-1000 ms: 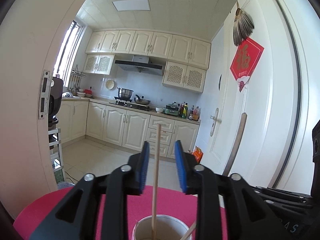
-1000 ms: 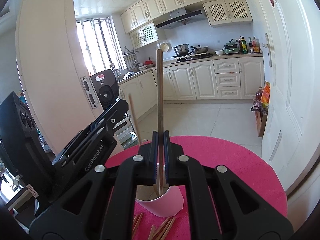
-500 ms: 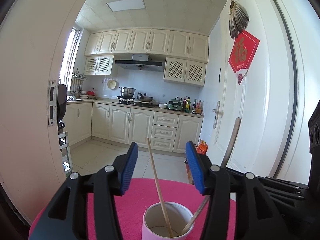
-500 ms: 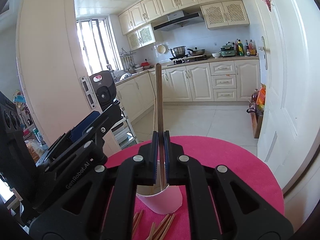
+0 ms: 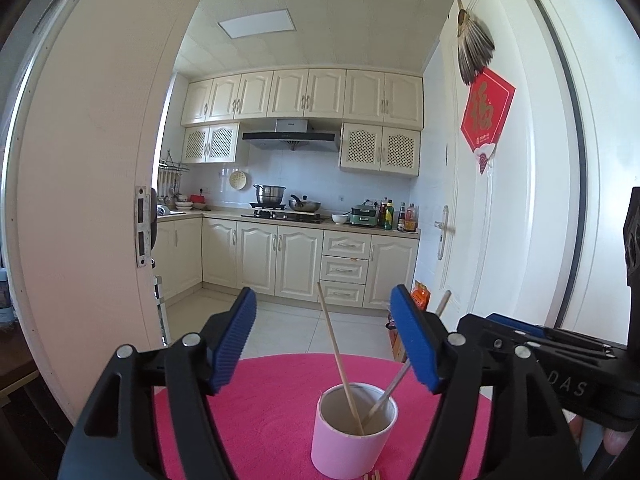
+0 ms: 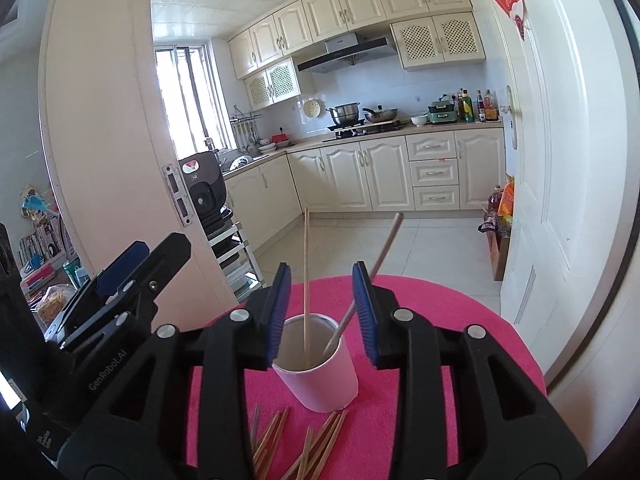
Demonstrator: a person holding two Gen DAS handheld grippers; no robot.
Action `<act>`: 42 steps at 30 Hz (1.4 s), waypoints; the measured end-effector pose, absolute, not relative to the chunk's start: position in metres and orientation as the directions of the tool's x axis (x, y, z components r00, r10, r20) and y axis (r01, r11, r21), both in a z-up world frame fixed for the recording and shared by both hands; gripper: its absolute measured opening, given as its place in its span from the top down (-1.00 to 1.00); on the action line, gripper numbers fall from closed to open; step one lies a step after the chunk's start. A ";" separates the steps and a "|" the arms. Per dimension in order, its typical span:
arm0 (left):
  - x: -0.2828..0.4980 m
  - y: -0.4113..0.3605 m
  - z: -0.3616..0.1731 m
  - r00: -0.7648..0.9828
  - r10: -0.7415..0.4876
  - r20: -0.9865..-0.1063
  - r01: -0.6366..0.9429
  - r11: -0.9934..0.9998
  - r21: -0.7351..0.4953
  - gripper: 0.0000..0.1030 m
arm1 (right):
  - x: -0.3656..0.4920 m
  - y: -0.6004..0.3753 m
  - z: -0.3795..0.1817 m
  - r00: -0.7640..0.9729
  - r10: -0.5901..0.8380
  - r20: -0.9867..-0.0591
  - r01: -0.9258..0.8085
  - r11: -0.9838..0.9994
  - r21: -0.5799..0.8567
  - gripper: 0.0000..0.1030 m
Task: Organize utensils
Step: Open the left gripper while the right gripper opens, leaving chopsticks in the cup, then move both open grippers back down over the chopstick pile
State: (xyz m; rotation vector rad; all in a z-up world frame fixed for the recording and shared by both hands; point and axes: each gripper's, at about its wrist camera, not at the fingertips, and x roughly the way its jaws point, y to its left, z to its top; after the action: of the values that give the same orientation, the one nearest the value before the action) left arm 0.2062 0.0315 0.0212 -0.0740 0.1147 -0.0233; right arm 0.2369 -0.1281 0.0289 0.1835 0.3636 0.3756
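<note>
Kitchen: cream cabinets (image 5: pixel 304 92) and a stove with pots (image 5: pixel 286 202) fill the background behind an open door (image 5: pixel 92 184).
Table: round, covered by a pink cloth (image 5: pixel 264 408), seen in the right wrist view too (image 6: pixel 452 312).
Cup: a white cup (image 5: pixel 354 438) stands upright on the cloth; in the right wrist view it (image 6: pixel 320 368) sits just past the fingertips.
Pale chopstick: a thin light stick (image 5: pixel 338 354) stands in the cup, its top leaning left in the left wrist view; in the right wrist view it (image 6: pixel 306 276) looks near upright.
Dark chopstick: a browner stick (image 6: pixel 370 276) rests in the cup, leaning right against the rim; in the left wrist view its middle is hidden behind the right blue pad and its tip (image 5: pixel 443 300) shows above it.
Loose chopsticks: a scatter of brown sticks (image 6: pixel 304 440) lies flat on the cloth, on the near side of the cup; only their ends (image 5: pixel 374 475) show in the left wrist view.
Left gripper: left gripper (image 5: pixel 324 336) is spread wide, holding nothing; the cup lies below and between its blue pads, apart from both.
Right gripper: right gripper (image 6: pixel 322 312) is spread too and empty; both sticks in the cup rise through the gap between its pads, and I cannot tell whether the dark one touches the right pad.
Side by side: the left gripper's body (image 6: pixel 116 292) shows at the left of the right wrist view, beside the cup.
</note>
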 end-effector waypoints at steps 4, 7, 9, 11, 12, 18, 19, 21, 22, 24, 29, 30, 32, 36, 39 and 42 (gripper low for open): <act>0.187 0.036 0.023 0.990 -0.013 -0.140 0.005 0.998 -0.055 -0.36 | 0.221 -0.132 0.029 0.871 0.375 -0.319 -0.317 0.923 0.220 0.10; 0.177 0.044 0.019 0.979 -0.015 -0.203 0.006 0.999 -0.041 -0.36 | 0.210 -0.135 0.024 0.866 0.366 -0.340 -0.308 0.927 0.214 0.10; 0.174 0.048 0.014 0.962 -0.031 -0.271 0.021 0.999 -0.037 -0.35 | 0.205 -0.135 0.018 0.857 0.363 -0.365 -0.303 0.929 0.212 0.10; 0.176 0.052 0.005 0.932 -0.044 -0.359 0.033 0.999 -0.036 -0.35 | 0.199 -0.132 0.010 0.844 0.361 -0.397 -0.302 0.931 0.205 0.10; 0.178 0.054 -0.001 0.914 -0.055 -0.401 0.043 0.998 -0.037 -0.35 | 0.195 -0.130 0.005 0.835 0.361 -0.416 -0.303 0.932 0.199 0.10; 0.187 0.058 -0.057 0.745 -0.047 -0.666 0.067 0.998 0.005 -0.35 | 0.186 -0.122 -0.026 0.766 0.352 -0.538 -0.306 0.936 0.176 0.10; 0.188 0.059 -0.068 0.710 -0.049 -0.702 0.069 0.998 0.000 -0.35 | 0.185 -0.121 -0.032 0.752 0.351 -0.557 -0.307 0.936 0.174 0.10; 0.189 0.062 -0.086 0.642 -0.072 -0.764 0.072 0.997 -0.033 -0.35 | 0.183 -0.119 -0.044 0.726 0.350 -0.592 -0.310 0.935 0.173 0.10; 0.189 0.064 -0.094 0.616 -0.090 -0.783 0.075 0.996 -0.056 -0.35 | 0.182 -0.119 -0.049 0.711 0.349 -0.610 -0.311 0.935 0.173 0.10; 0.186 0.066 -0.107 0.566 -0.126 -0.815 0.087 0.992 -0.092 -0.35 | 0.182 -0.118 -0.059 0.687 0.347 -0.639 -0.312 0.934 0.171 0.10; 0.182 0.062 -0.130 0.473 -0.157 -0.867 0.103 0.987 -0.122 0.01 | 0.179 -0.118 -0.081 0.625 0.352 -0.696 -0.318 0.930 0.185 0.10; 0.182 0.062 -0.134 0.452 -0.173 -0.875 0.104 0.985 -0.141 0.04 | 0.178 -0.116 -0.084 0.616 0.353 -0.705 -0.319 0.929 0.186 0.10; 0.182 0.061 -0.138 0.429 -0.186 -0.884 0.101 0.982 -0.157 0.16 | 0.178 -0.114 -0.089 0.596 0.357 -0.719 -0.320 0.927 0.195 0.10; 0.185 0.050 -0.139 0.406 -0.188 -0.895 0.103 0.982 -0.159 0.27 | 0.179 -0.114 -0.093 0.570 0.362 -0.738 -0.328 0.923 0.199 0.10; 0.189 0.047 -0.145 0.387 -0.194 -0.901 0.101 0.981 -0.167 0.36 | 0.180 -0.114 -0.095 0.553 0.371 -0.746 -0.334 0.919 0.209 0.10; 0.190 0.047 -0.148 0.383 -0.208 -0.900 0.094 0.978 -0.186 0.60 | 0.180 -0.111 -0.098 0.541 0.368 -0.756 -0.341 0.918 0.203 0.10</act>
State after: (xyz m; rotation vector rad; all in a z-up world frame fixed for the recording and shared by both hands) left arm 0.1896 0.0474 -0.1481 -0.1104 1.1624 -0.1931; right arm 0.1799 -0.1105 -0.0979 0.0325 0.9055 0.4213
